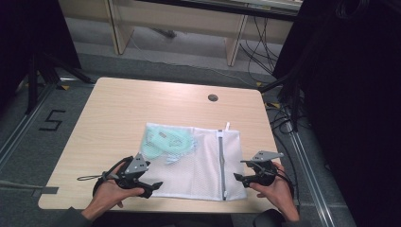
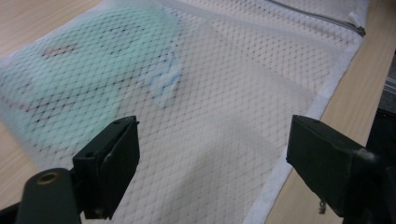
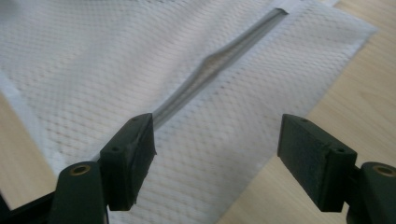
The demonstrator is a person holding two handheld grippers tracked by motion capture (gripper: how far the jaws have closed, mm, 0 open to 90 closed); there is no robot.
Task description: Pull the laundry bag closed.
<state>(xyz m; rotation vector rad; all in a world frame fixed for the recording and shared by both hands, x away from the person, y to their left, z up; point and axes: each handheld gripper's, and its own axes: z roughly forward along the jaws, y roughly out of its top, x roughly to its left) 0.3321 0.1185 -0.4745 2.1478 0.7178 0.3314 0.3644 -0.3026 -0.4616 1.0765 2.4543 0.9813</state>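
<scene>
White mesh laundry bag (image 1: 198, 161) lies flat on the wooden counter (image 1: 118, 109), between the two sets of tongs; its near edge runs close to the counter's front edge. Inside the bag, at the end toward the left tongs, a pale green garment (image 1: 165, 142) shows through the mesh; a small light blue patch sits at its edge, what it is cannot be told.

Left tongs (image 1: 150, 187): jaws spread wide, nothing between them; held in the person's left hand (image 1: 111, 189) at the bag's near left corner. In the left gripper view the left tongs (image 2: 212, 154) hang just above the mesh, the green garment (image 2: 88, 79) ahead and toward the left jaw, the bag's white hem (image 2: 299, 140) passing near the right jaw; whether either jaw touches the mesh cannot be told.

Right tongs (image 1: 240, 171): jaws spread wide, nothing between them; held in the person's right hand (image 1: 274, 189) at the bag's right edge. In the right gripper view the right tongs (image 3: 215, 149) sit over the bag's zip end; the grey zipper (image 3: 219, 60) runs from just beside the left jaw away into the distance, with a slight buckle midway along it; the right jaw stands over bare counter (image 3: 364, 93) just beyond the bag's hem.

In the high view the zipper (image 1: 221, 161) runs across the bag just ahead of the right tongs; a round grommet (image 1: 213, 98) sits in the counter well beyond both tongs.
</scene>
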